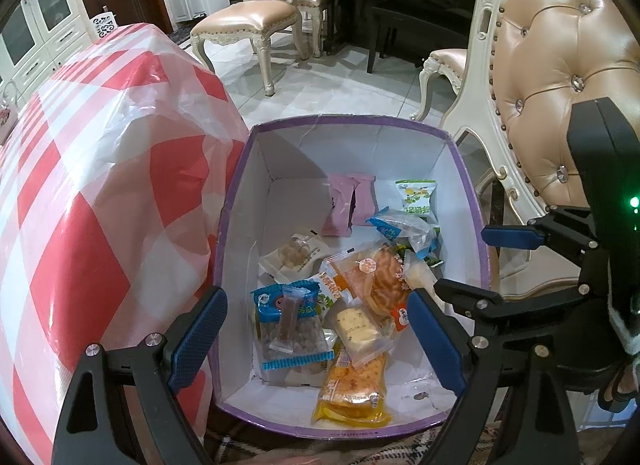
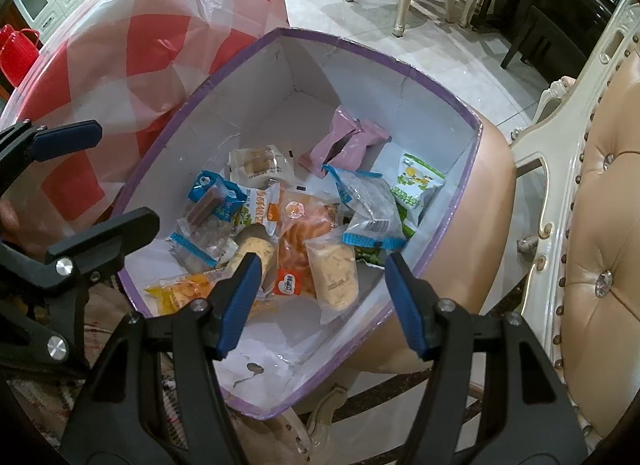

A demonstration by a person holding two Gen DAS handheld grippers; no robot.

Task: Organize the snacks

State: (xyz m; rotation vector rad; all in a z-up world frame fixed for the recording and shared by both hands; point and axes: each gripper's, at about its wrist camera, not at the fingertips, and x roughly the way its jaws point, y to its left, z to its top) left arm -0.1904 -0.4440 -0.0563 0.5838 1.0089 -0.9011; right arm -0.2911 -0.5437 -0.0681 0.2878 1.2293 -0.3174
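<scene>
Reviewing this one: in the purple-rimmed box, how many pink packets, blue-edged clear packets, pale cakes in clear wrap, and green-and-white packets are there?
Pink packets: 2
Blue-edged clear packets: 2
Pale cakes in clear wrap: 2
Green-and-white packet: 1
Total: 7
The other, orange and yellow packs in the pile are not counted.

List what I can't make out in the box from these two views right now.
- Snacks under the pile: covered by the orange bread packet in both views.
- Box near corner, right wrist view: behind the right gripper.
- Packet print: too small in both.
- Table top: cut off, left wrist view.
</scene>
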